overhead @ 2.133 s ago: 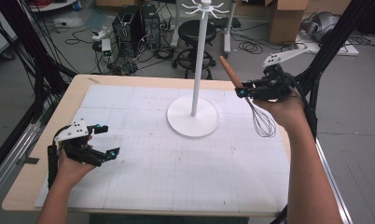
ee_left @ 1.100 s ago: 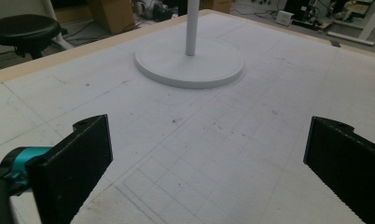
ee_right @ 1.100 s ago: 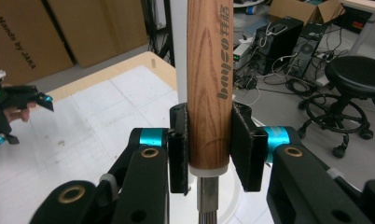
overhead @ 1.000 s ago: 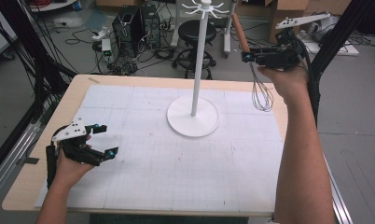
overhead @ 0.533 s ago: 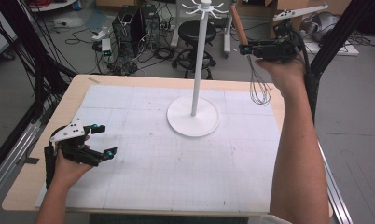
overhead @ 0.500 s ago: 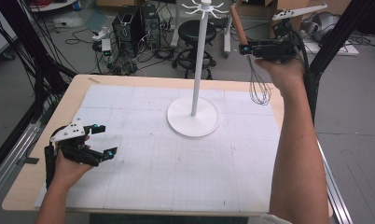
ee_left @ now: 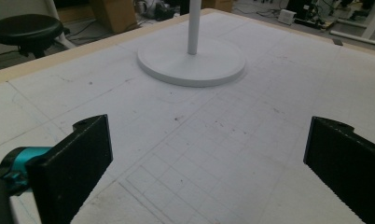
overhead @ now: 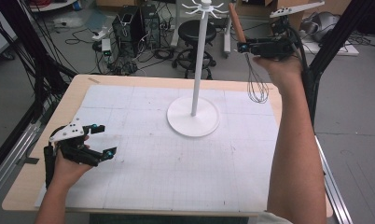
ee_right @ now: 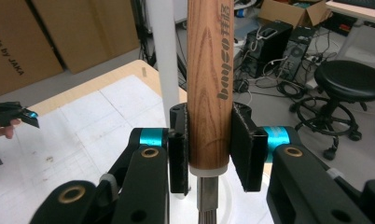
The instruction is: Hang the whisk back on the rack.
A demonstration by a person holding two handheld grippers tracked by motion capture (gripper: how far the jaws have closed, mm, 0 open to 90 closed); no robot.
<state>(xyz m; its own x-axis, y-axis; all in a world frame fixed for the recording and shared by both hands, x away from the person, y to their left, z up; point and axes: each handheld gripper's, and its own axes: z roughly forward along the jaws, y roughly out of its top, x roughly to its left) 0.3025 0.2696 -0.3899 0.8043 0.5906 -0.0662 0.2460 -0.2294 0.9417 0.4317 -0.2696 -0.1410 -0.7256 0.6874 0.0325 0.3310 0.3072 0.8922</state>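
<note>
A whisk with a wooden handle (overhead: 237,23) and wire head (overhead: 257,81) hangs upright in the air at the right of the white hook stand. My right gripper (overhead: 244,47) is shut on the handle's lower end; the wires dangle below. In the right gripper view the handle (ee_right: 209,79) stands between the two pads (ee_right: 244,144), with the stand's pole (ee_right: 166,56) just behind. The white stand (overhead: 193,116) has a round base mid-table and a ring of hooks (overhead: 205,7) on top. My left gripper (overhead: 100,140) rests open near the table's left front, with nothing between its jaws (ee_left: 199,163).
A white gridded mat (overhead: 143,154) covers the wooden table (overhead: 59,112). Behind the table are a black stool (overhead: 195,30), computer towers (overhead: 136,21), cables and cardboard boxes. A black frame post (overhead: 335,42) rises at the right.
My right gripper has lifted the whisk from beside the base up toward the stand's hooks, turning it upright. The left gripper has stayed still.
</note>
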